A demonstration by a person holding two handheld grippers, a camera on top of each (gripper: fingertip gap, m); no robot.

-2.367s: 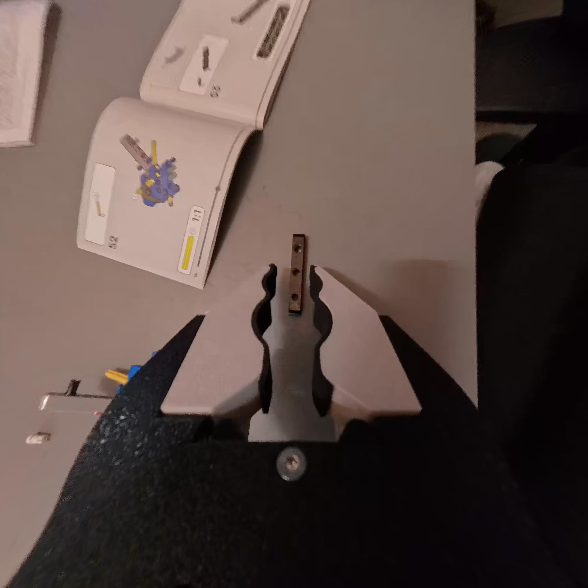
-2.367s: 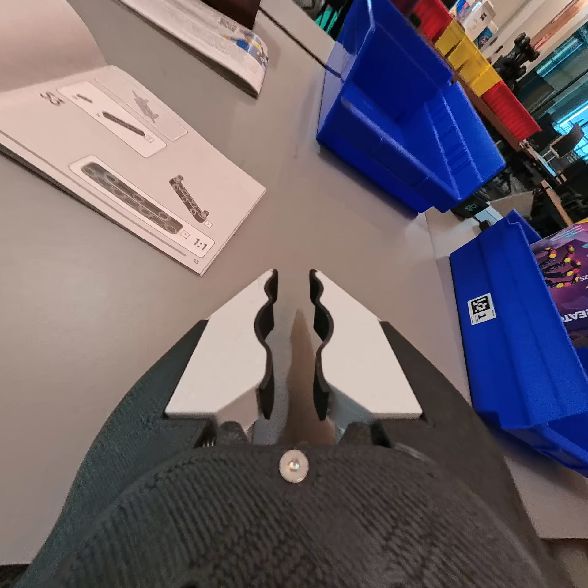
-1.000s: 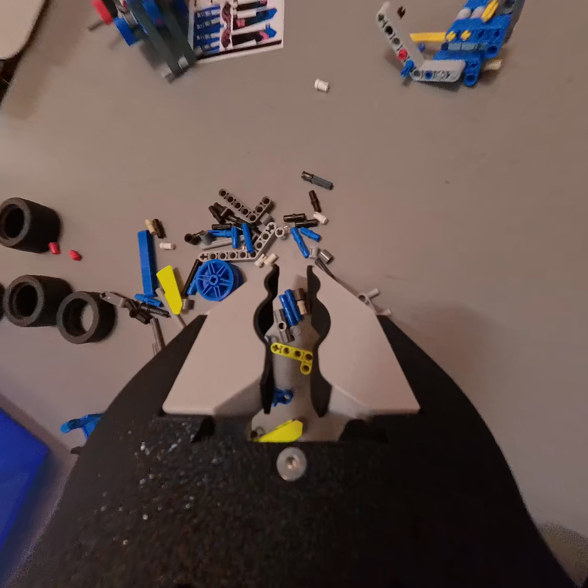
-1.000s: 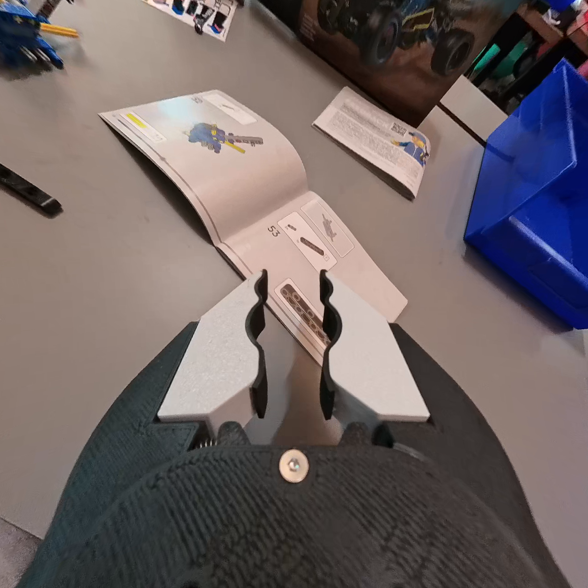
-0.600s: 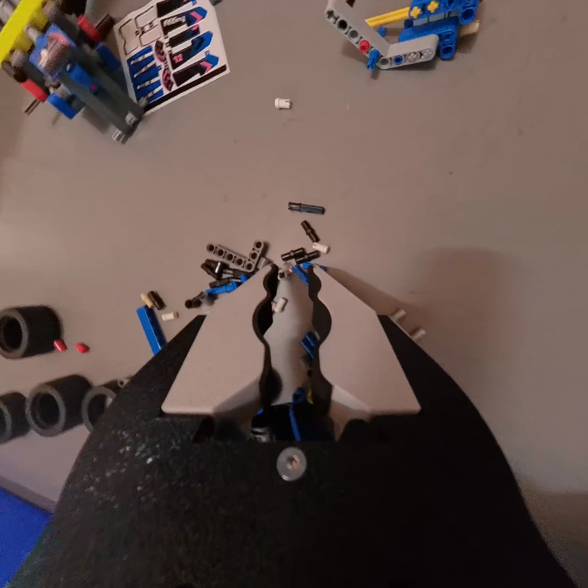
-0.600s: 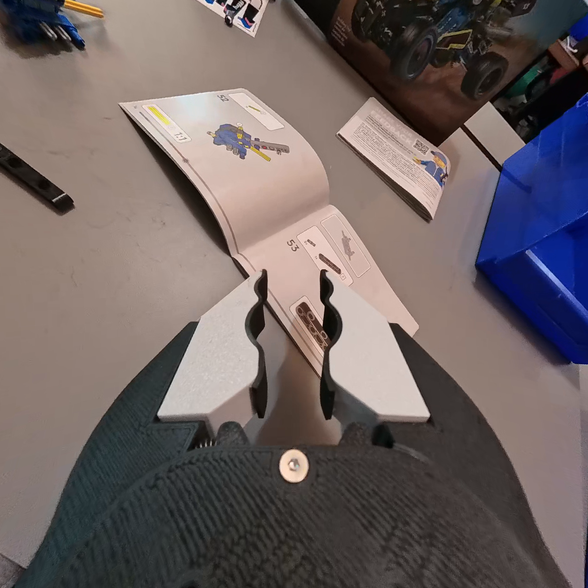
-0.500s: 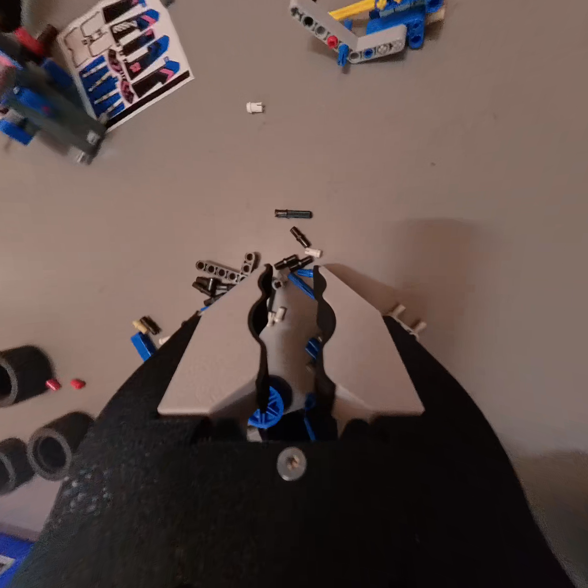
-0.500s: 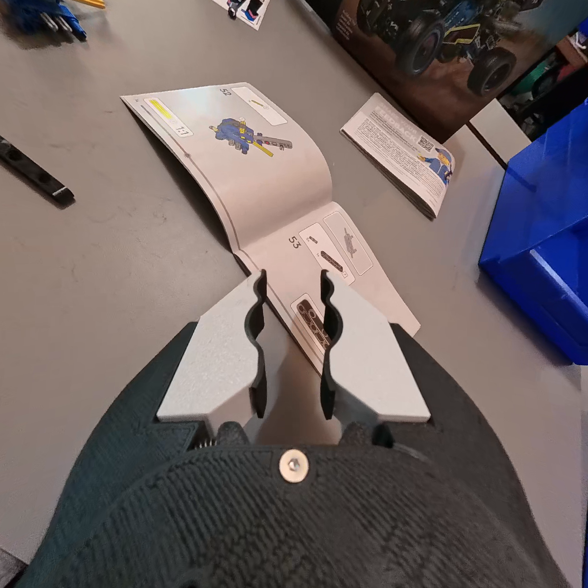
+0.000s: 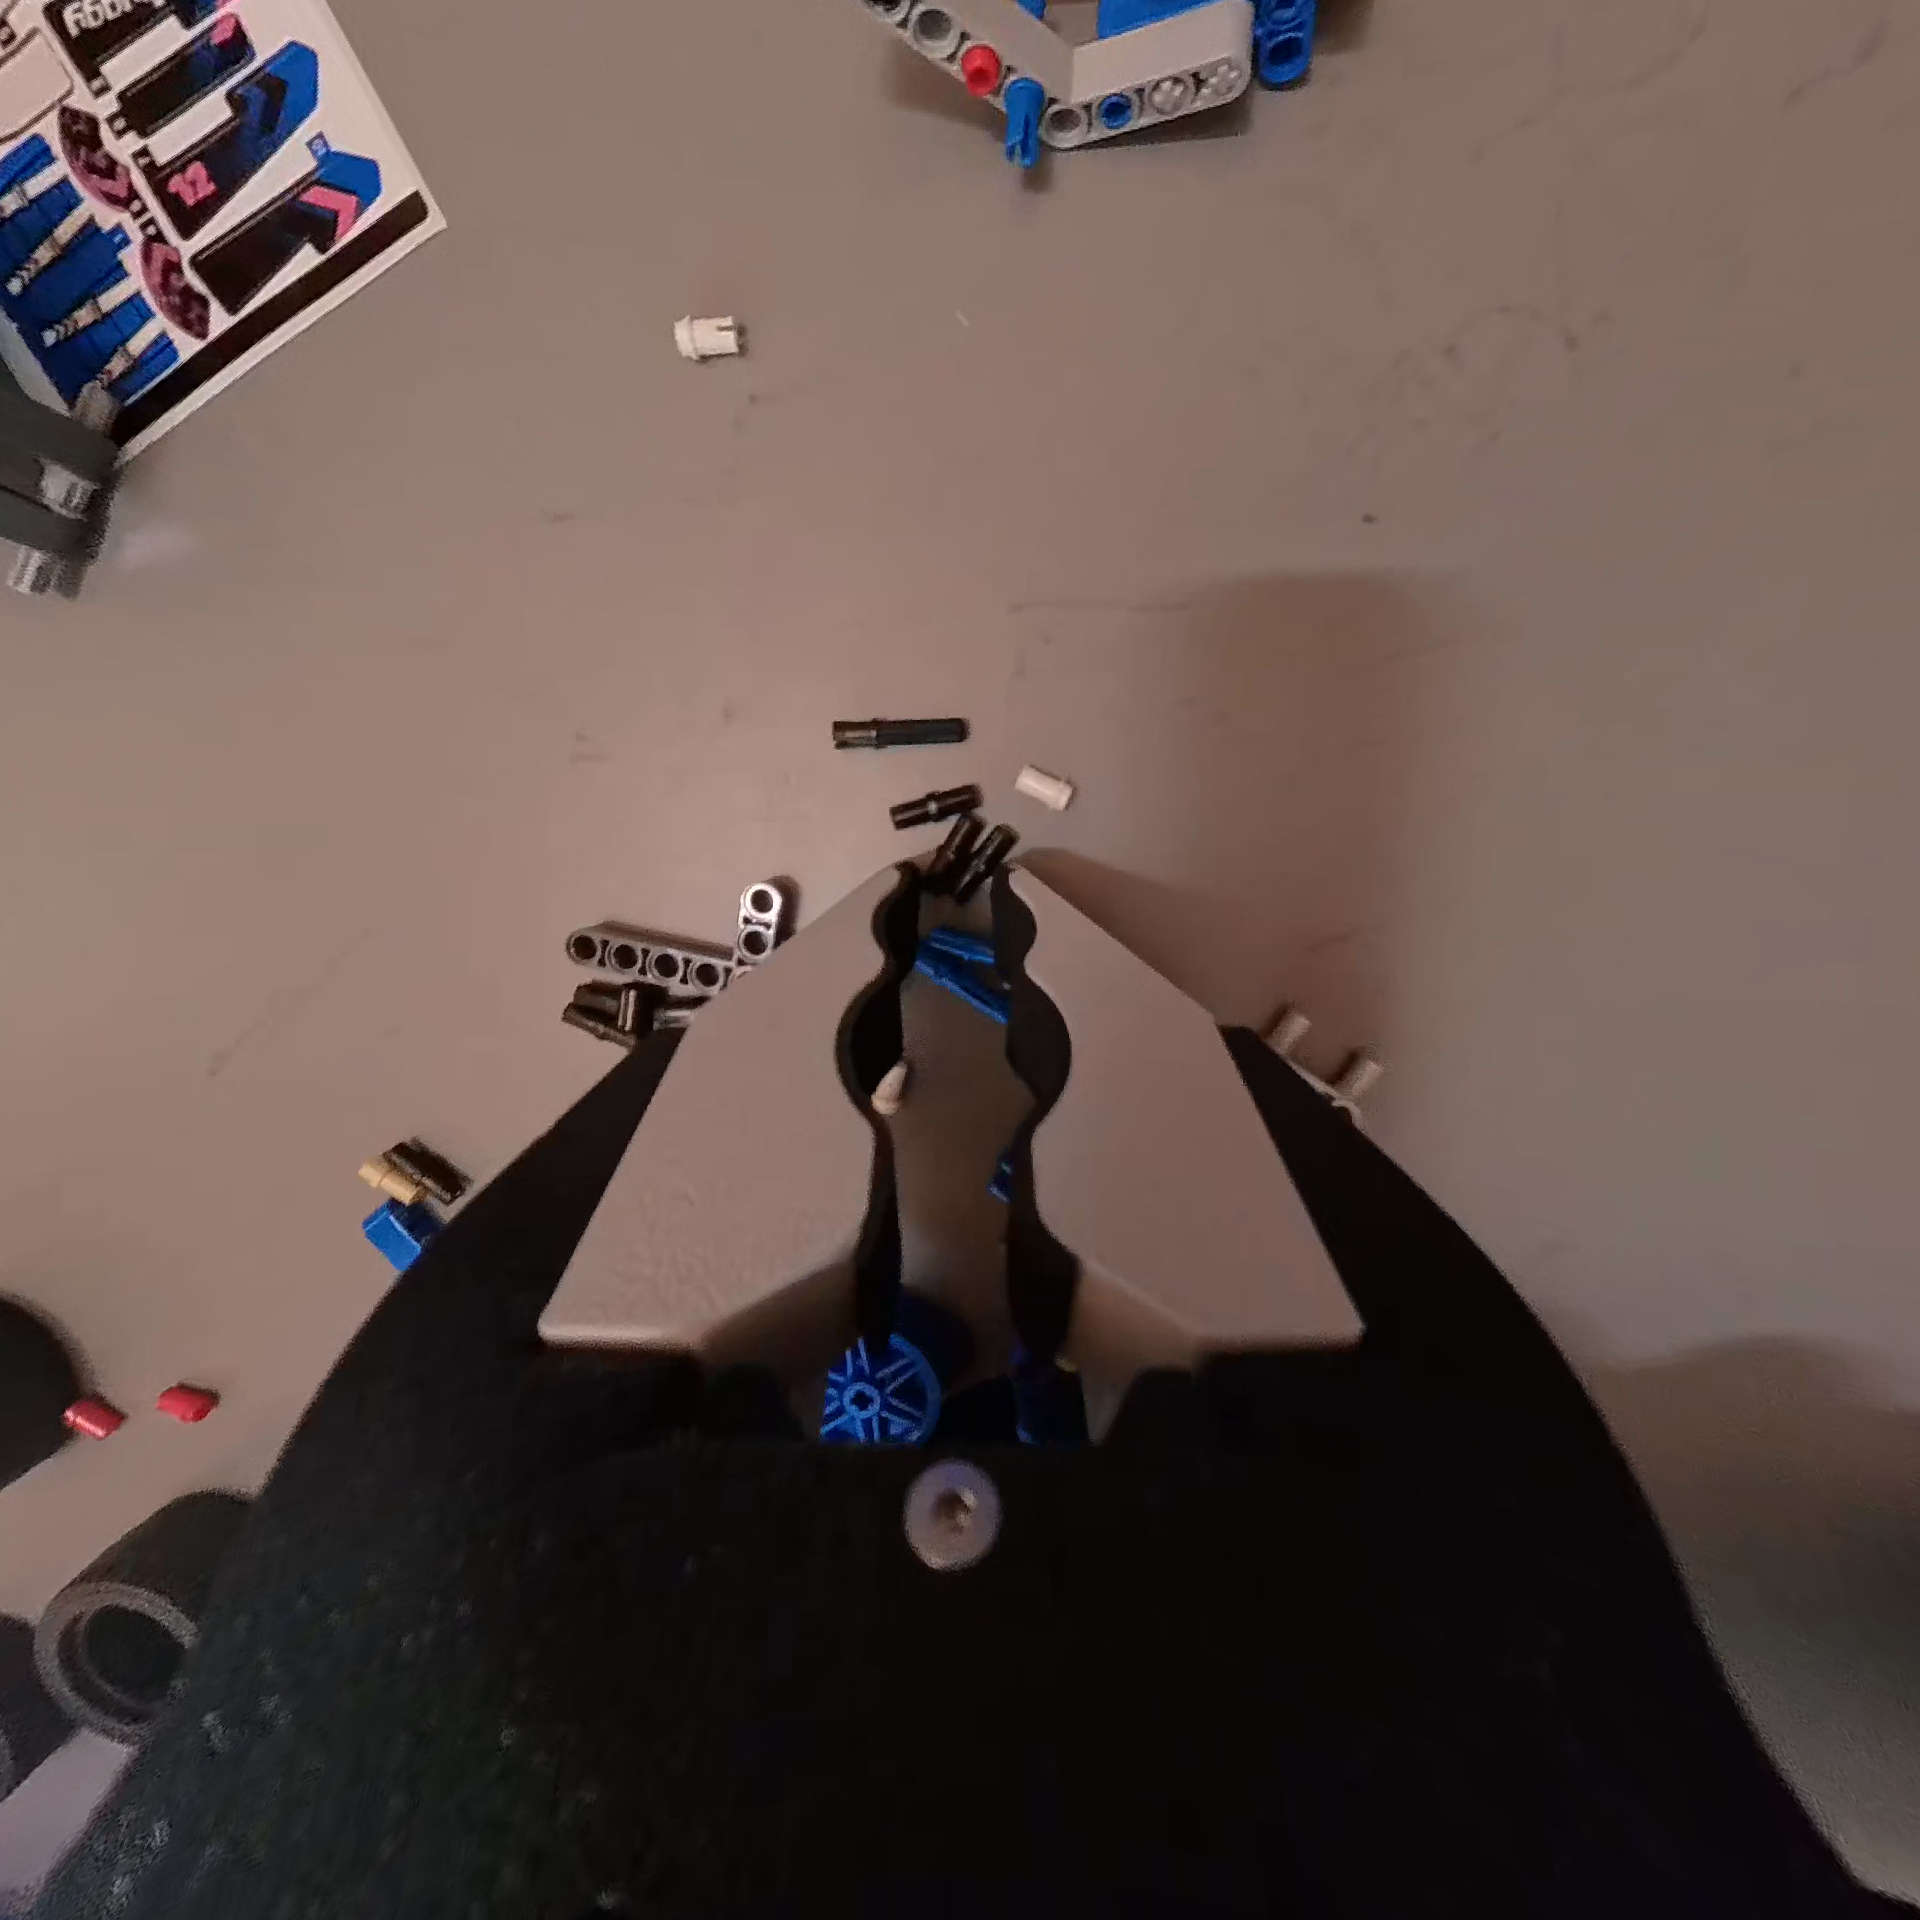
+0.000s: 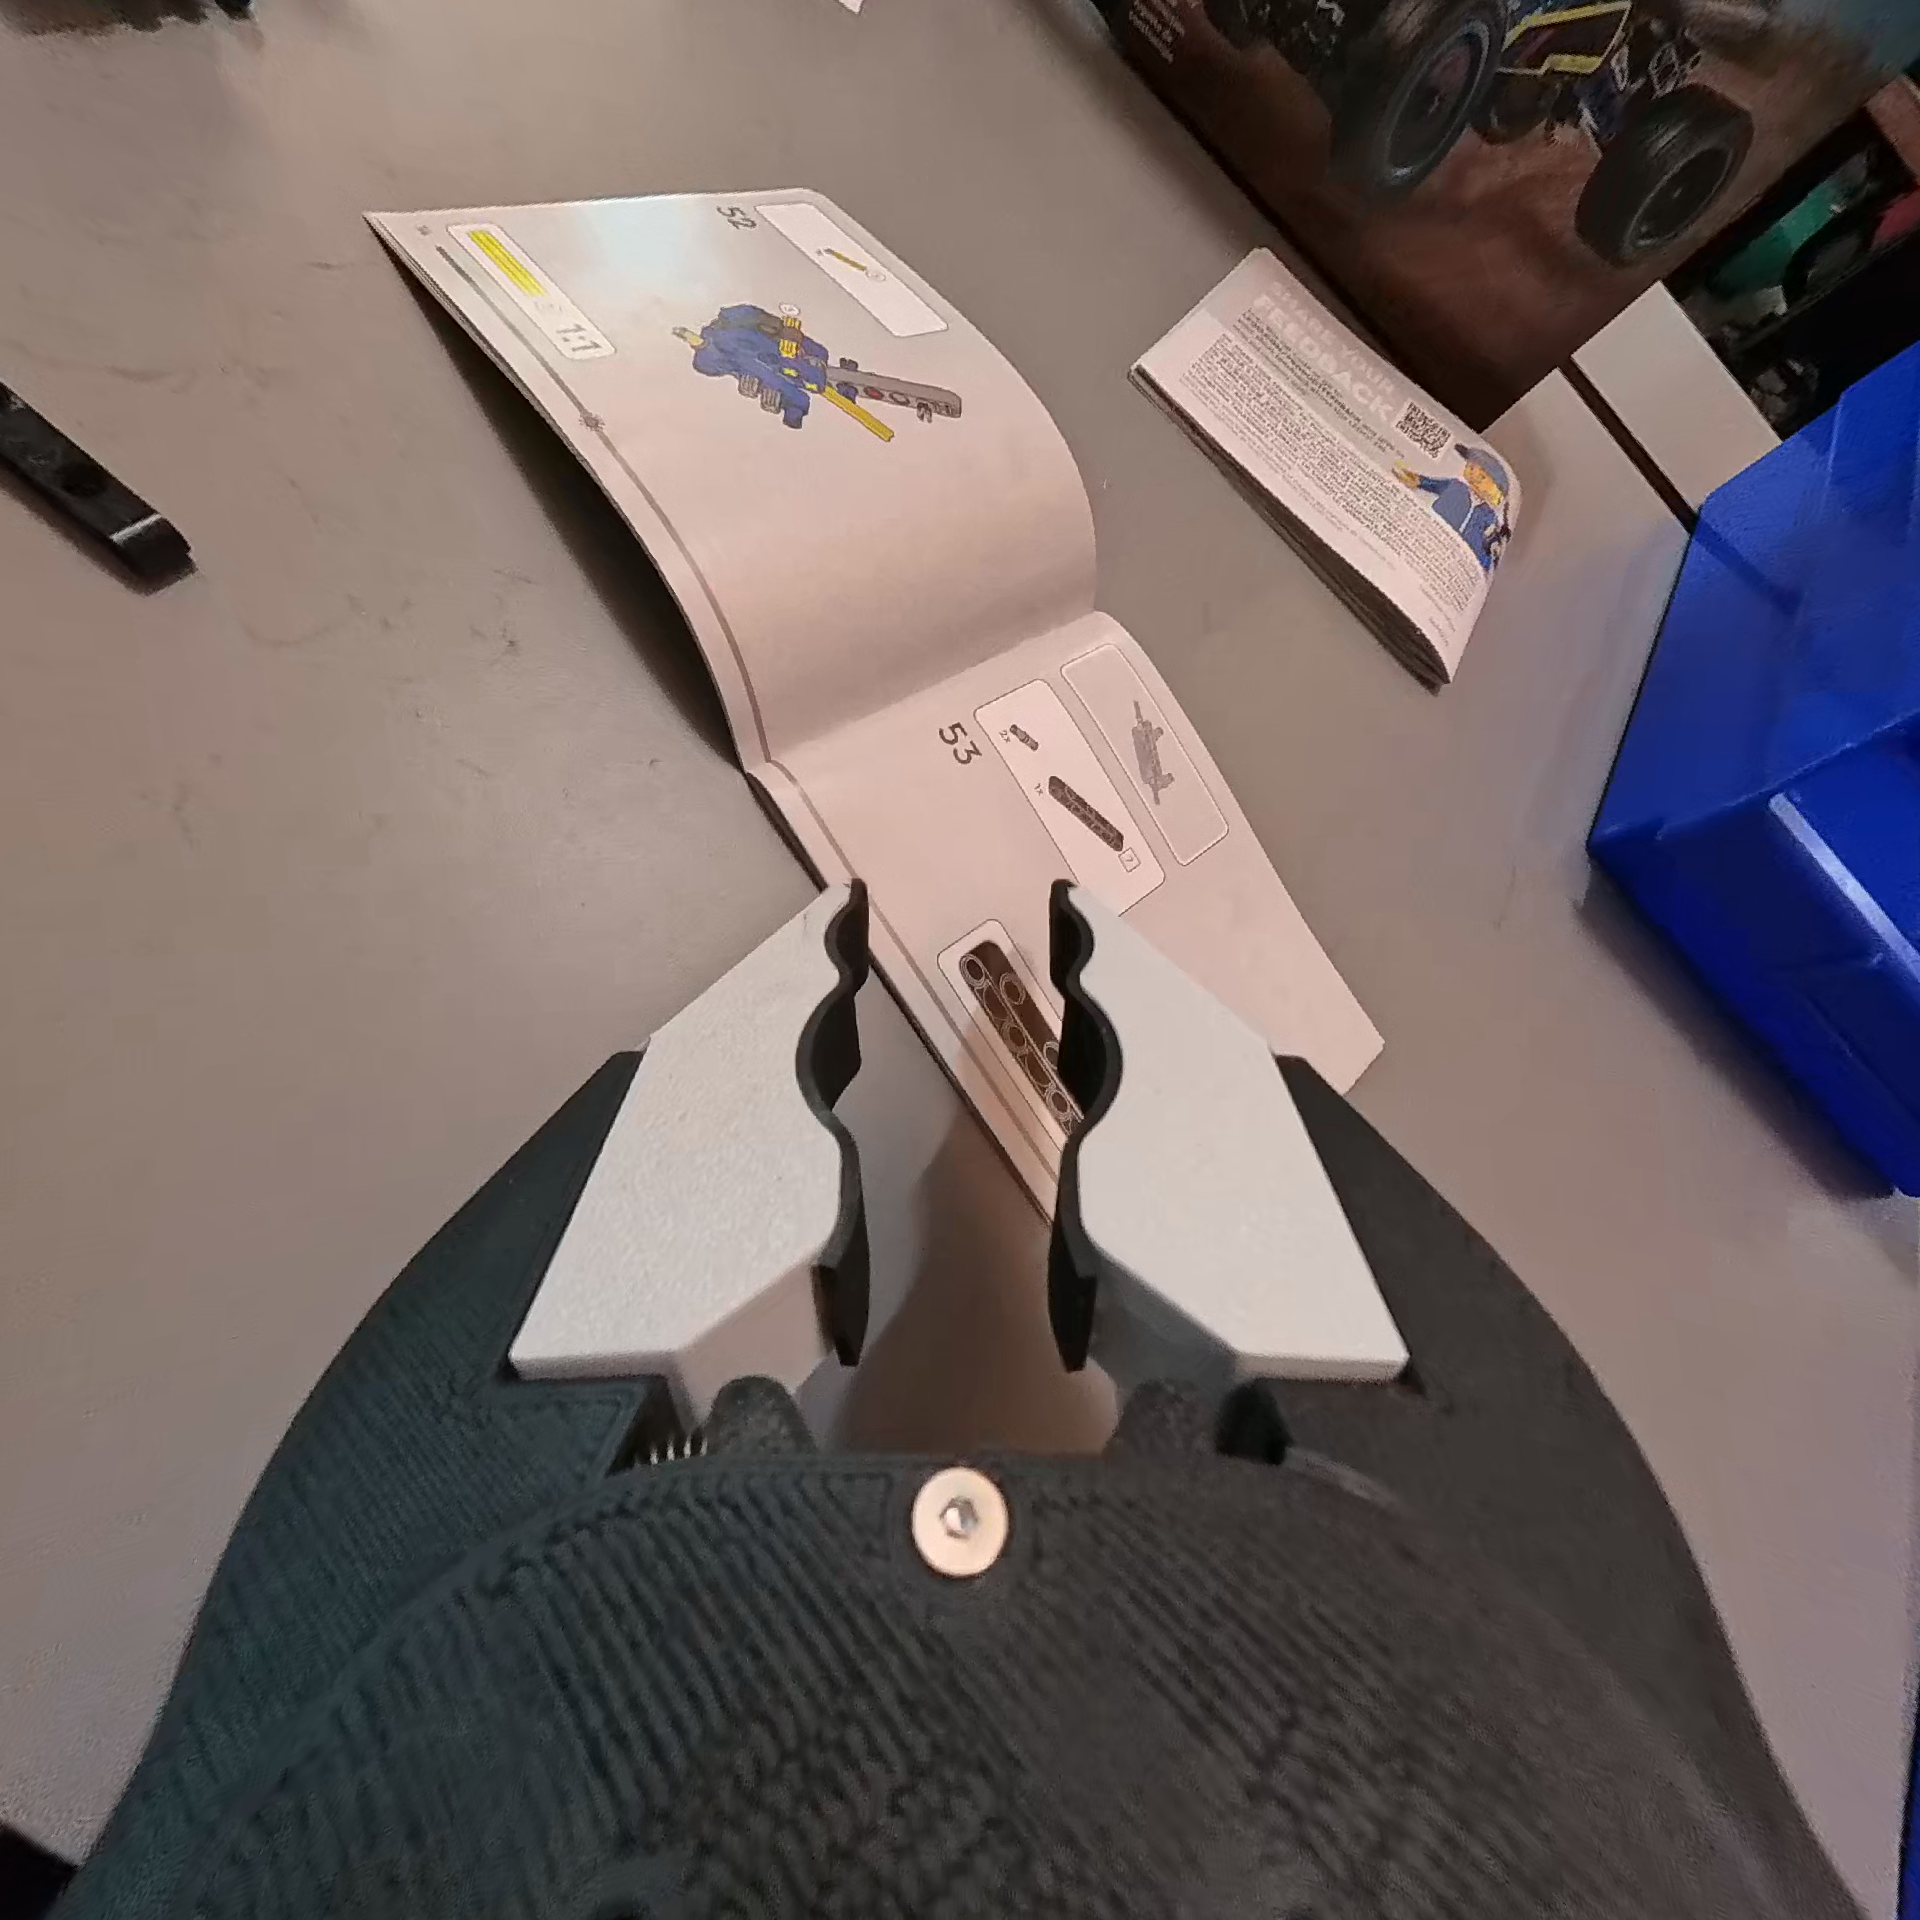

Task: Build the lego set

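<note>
In the left wrist view my left gripper [image 9: 961, 868] hangs low over a scatter of loose lego pieces on the grey table [image 9: 1351, 468]. Its jaws are a narrow gap apart, and two short black pins [image 9: 971, 854] lie right at the fingertips, not visibly clamped. Blue pins [image 9: 961, 971] and a blue wheel hub [image 9: 878, 1392] show under the jaws. A long black pin [image 9: 900, 731] and a white bush [image 9: 1043, 787] lie just ahead. My right gripper [image 10: 956, 904] is open and empty above the open instruction booklet [image 10: 831, 416]. A black beam [image 10: 94, 488] lies far left.
A grey-and-blue part-built assembly [image 9: 1122, 83] sits at the top, with a sticker sheet [image 9: 187, 229] at top left. A grey beam [image 9: 649, 951] and black tyres [image 9: 114, 1642] lie to the left. The right view shows a second booklet [image 10: 1340, 457], the set's box [image 10: 1507, 135] and a blue bin [image 10: 1787, 779]. Spacing between my two grippers at the tips: around 35 cm. Measured from the fingertips, the blue wheel hub [image 9: 878, 1392] is 10 cm or so from the left gripper and 45 cm from the right.
My left gripper left the black beam on the table, swung over to the loose pieces and crept forward, so the black pins now sit at its tips. The right gripper barely moved.
</note>
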